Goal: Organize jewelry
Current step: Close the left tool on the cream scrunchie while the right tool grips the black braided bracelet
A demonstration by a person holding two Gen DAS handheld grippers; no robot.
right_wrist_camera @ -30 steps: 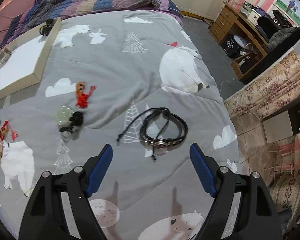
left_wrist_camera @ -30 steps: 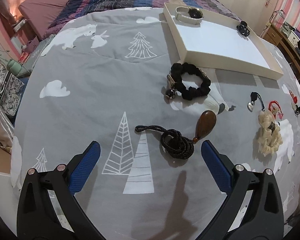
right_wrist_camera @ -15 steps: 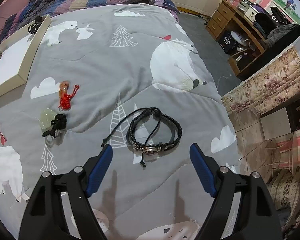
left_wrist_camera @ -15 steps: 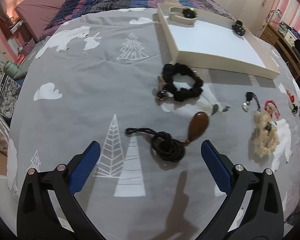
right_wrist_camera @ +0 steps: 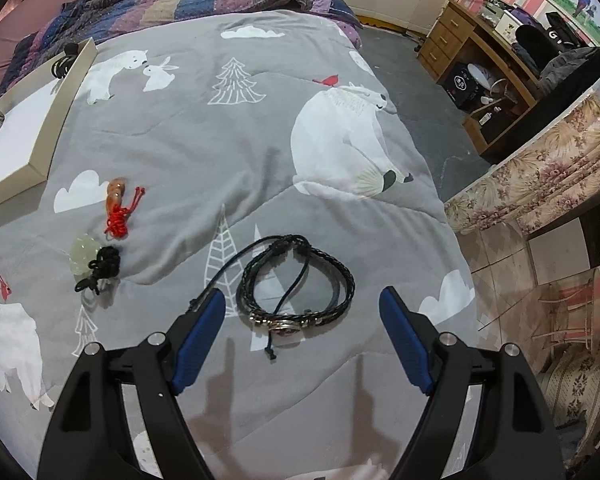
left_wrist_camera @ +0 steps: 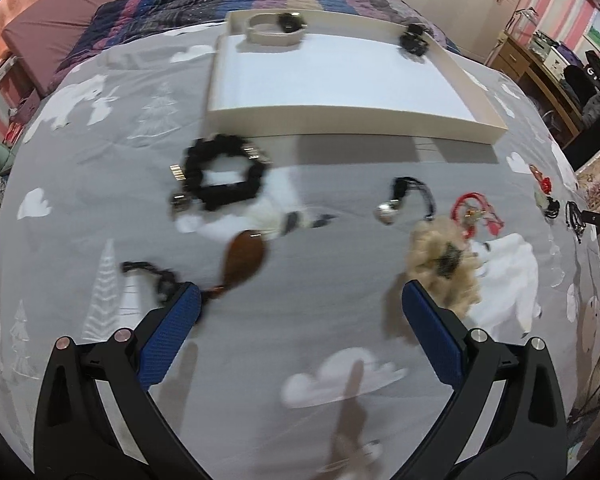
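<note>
Jewelry lies scattered on a grey printed bedspread. In the right wrist view a black braided bracelet [right_wrist_camera: 298, 284] lies just ahead of my right gripper [right_wrist_camera: 302, 308], which stands open and empty, its blue fingers to either side of the bracelet's near edge. My left gripper [left_wrist_camera: 298, 300] is open too, over bare blanket. A brown wooden pendant [left_wrist_camera: 244, 258] on a black cord [left_wrist_camera: 160, 280] lies by its left finger. A cream fluffy scrunchie [left_wrist_camera: 446, 262] sits by its right finger. A black scrunchie [left_wrist_camera: 222, 178] lies beyond. The white tray [left_wrist_camera: 352, 122] holds a pale bangle [left_wrist_camera: 272, 32] and a black clip [left_wrist_camera: 414, 40].
A red-corded orange charm [right_wrist_camera: 118, 208] and a pale green charm with black cord [right_wrist_camera: 90, 258] lie left of the bracelet. A silver heart pendant [left_wrist_camera: 392, 210] and a red charm [left_wrist_camera: 474, 212] lie nearby. The bed's right edge drops to the floor; a wooden desk [right_wrist_camera: 484, 60] stands beyond.
My left gripper has swept right across the bed, so the brown pendant went from centre to its left finger and the cream scrunchie neared its right. The right gripper edged closer to the bracelet.
</note>
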